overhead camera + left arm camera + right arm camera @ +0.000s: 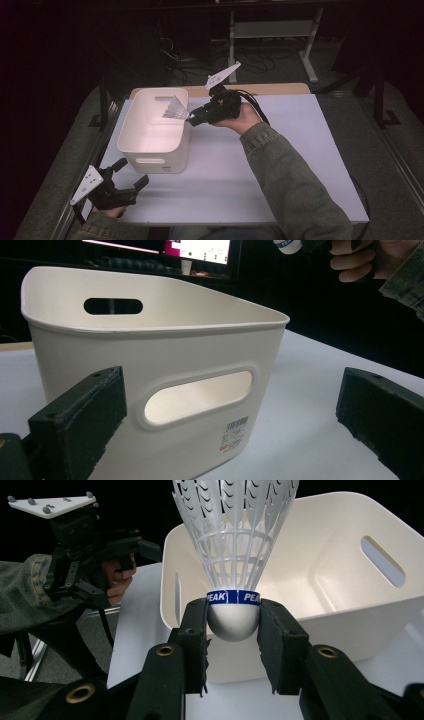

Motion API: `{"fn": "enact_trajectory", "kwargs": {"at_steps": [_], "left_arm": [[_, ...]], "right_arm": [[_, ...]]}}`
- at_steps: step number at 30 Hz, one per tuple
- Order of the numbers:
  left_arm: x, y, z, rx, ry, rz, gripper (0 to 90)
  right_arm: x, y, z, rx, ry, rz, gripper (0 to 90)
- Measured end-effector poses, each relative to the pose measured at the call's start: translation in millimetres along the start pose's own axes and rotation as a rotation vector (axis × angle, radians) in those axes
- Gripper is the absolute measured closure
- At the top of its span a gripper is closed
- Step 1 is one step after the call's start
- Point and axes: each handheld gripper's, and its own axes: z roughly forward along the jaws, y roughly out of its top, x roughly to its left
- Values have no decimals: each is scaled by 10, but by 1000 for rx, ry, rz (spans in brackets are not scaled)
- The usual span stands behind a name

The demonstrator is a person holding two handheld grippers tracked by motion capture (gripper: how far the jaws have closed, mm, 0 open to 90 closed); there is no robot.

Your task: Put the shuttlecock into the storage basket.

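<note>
The right gripper [233, 625] has its fingers [196, 630] clenched on the round cork of a shuttlecock [233, 545], whose skirt points ahead of them over the rim of the white bin [150, 145]. Released too early, it could likely catch that rim and fall onto the worktop [280, 165]. The left gripper [131, 175] rests with fingers spread and empty, the bin's near wall just ahead.
</note>
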Motion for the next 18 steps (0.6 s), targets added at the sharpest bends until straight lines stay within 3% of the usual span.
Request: {"fn": "enact_trajectory", "kwargs": {"at_steps": [18], "left_arm": [[16, 1, -1, -1, -5, 16, 0]], "right_arm": [[15, 190, 189, 6, 24, -19, 641]]}}
